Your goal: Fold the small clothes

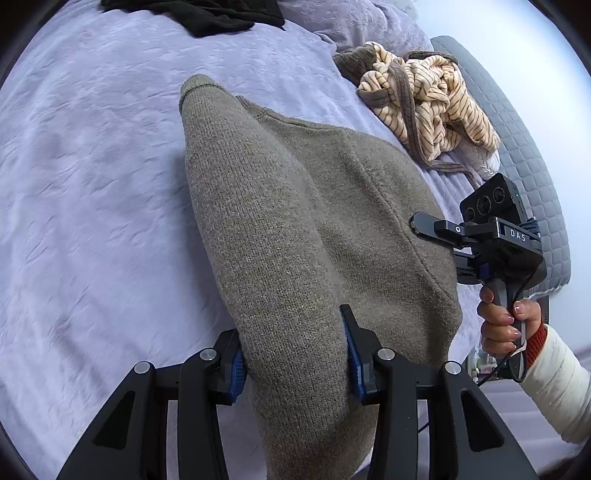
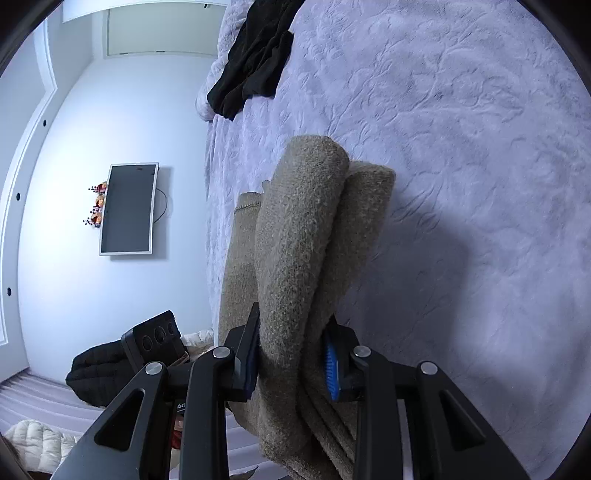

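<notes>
Now the left gripper [image 1: 295, 354] was clamped on the brown sweater [image 1: 295, 206]; the right gripper [image 2: 291, 354] pinched its bunched edge too. It hung over the purple bed cover [image 1: 92, 184], near the striped clothes [image 1: 424, 107]; both hands should move together, keeping the edge straight.

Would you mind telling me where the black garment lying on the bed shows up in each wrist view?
Left wrist view: the black garment lies at the top edge, left of centre, on the lavender bedspread.
Right wrist view: it lies at the top, left of centre, by the bed's edge.
Shared landmark: the grey-brown sweater, gripped in both views.
</notes>
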